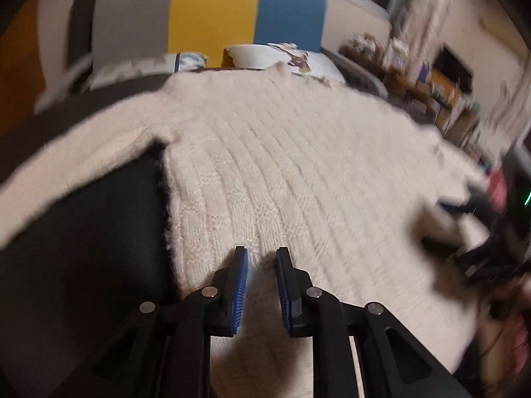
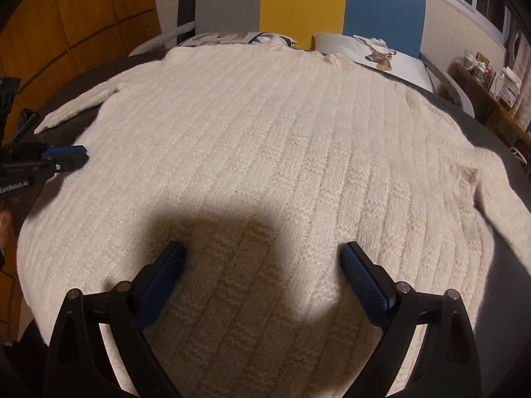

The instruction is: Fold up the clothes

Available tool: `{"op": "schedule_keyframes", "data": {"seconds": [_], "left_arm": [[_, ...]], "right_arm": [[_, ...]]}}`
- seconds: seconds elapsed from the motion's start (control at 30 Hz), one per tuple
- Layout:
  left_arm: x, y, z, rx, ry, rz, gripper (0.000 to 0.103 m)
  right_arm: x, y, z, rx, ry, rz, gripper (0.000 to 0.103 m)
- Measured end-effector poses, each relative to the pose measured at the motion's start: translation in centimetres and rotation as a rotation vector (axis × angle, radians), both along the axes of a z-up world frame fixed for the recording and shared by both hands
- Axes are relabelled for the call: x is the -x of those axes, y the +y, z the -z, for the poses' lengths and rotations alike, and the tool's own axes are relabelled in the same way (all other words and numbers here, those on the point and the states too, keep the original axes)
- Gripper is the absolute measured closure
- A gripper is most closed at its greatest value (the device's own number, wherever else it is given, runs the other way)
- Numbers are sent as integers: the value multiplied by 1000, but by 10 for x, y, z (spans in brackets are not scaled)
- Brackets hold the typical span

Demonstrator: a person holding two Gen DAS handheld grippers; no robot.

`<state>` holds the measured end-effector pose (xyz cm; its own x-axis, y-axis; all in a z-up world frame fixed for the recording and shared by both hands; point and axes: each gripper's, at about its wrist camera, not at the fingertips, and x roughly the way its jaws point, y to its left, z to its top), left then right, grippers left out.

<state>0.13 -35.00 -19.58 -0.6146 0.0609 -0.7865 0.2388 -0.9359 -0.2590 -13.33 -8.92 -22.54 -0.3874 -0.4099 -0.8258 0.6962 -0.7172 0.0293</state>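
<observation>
A cream ribbed knit sweater [image 2: 265, 132] lies flat on a dark surface [image 2: 507, 298], collar at the far side and both sleeves spread outward. My right gripper [image 2: 264, 252] hovers open and wide over the sweater's lower middle, casting a shadow on it. In the blurred left wrist view my left gripper [image 1: 261, 255] sits just above the sweater [image 1: 298, 165] near its left side edge, its blue pads a narrow gap apart with no cloth bunched between. The right wrist view shows the left gripper [image 2: 81, 157] at that edge, below the left sleeve [image 2: 73, 106].
Two pillows [image 2: 381, 53] lie beyond the collar against a grey, yellow and blue headboard [image 2: 298, 0]. A cluttered shelf [image 2: 491, 76] runs along the right wall. Wooden panels [image 2: 83, 16] stand at the left. Dark surface [image 1: 83, 248] shows left of the sweater.
</observation>
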Motion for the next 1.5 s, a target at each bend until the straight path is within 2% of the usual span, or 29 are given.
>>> {"op": "schedule_keyframes", "data": {"seconds": [0.1,0.17,0.27,0.37,0.53,0.6,0.67,0.73,0.77,0.87,0.93,1.07,1.2,1.3,1.37,1.43,1.5], "left_arm": [[-9,-31,-15,-47,74,-68,85],[-19,-57,-28,-61,130,-108,85],[-27,-107,-48,-5,176,-194,84],[-30,-153,-42,99,103,-302,84],[-37,-227,-31,261,-20,-479,84],[-54,-247,-15,242,-74,-537,84],[-81,-259,8,157,-104,-592,83],[-113,-258,22,58,-33,-645,83],[-120,-254,23,33,-22,-658,83],[-136,-249,24,-16,-5,-703,83],[-142,-246,25,-44,-1,-736,83],[-138,-241,23,-50,-8,-755,83],[-146,-244,12,-67,27,-775,83],[-176,-249,-6,-39,116,-846,83],[-201,-260,-13,-43,149,-922,83],[-223,-269,-14,-69,164,-959,83],[-231,-272,-13,-60,153,-948,83]], "right_arm": [[11,-13,-5,-32,-29,-3,7],[12,-19,-16,-21,-12,-3,7],[17,-43,-38,54,17,-33,7],[33,-86,-55,117,22,-84,7],[71,-172,-66,153,42,-214,7],[84,-200,-68,176,46,-271,7],[94,-231,-67,191,31,-334,7],[103,-261,-64,175,18,-381,7],[108,-276,-60,153,14,-391,7],[129,-308,-40,61,-9,-331,7],[144,-326,-18,-57,-27,-253,7],[138,-333,-5,-64,63,-227,0],[140,-331,-5,-61,70,-224,0],[139,-328,-13,-69,50,-230,0],[130,-322,-30,-17,74,-235,0],[114,-315,-40,29,77,-289,0],[96,-312,-39,-4,94,-332,0]]}}
